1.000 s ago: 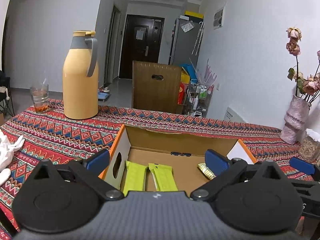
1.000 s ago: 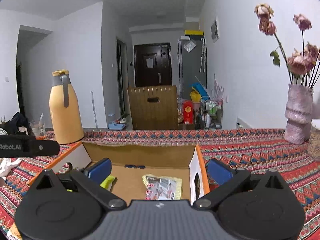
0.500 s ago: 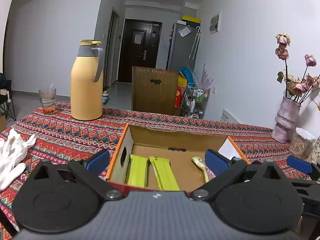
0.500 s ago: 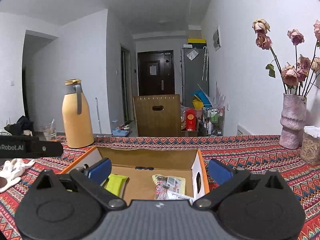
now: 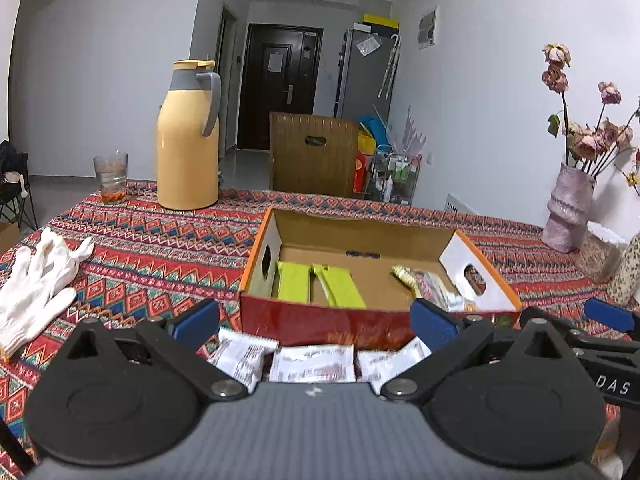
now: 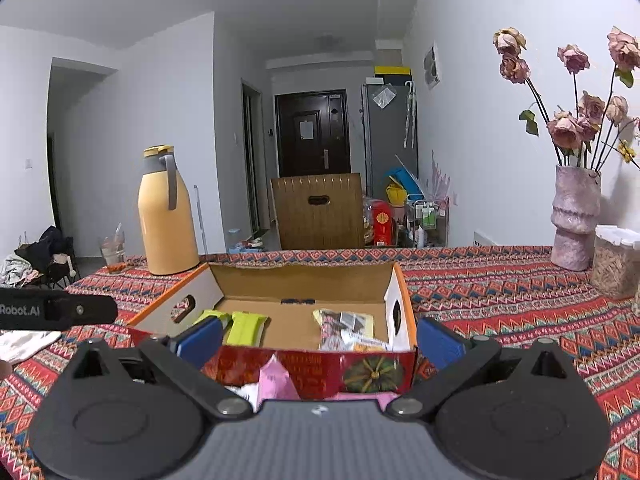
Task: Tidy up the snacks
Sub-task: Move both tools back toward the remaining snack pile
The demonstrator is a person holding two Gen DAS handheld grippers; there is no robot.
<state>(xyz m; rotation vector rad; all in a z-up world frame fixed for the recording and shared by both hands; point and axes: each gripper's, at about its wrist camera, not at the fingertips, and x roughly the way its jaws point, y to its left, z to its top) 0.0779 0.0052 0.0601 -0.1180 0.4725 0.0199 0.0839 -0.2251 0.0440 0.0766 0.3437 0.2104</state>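
Nearest: our left gripper point(image 5: 314, 322), fingers apart and empty, above white-and-red packets point(image 5: 312, 364) at 6 o'clock on the patterned cloth point(image 5: 160, 252). Our right gripper point(image 6: 320, 340), likewise spread and empty, over a pink packet point(image 6: 276, 382). Next, at 12 o'clock: open cardboard box point(image 5: 372, 236) holding two green bars point(image 5: 316, 288) at its left and printed snack bags point(image 6: 346, 328) at its right. At 9 o'clock, white gloves point(image 5: 36, 280). Farthest: yellow thermos point(image 5: 188, 140) at 11 o'clock, flower vase point(image 6: 574, 216) at 2 o'clock.
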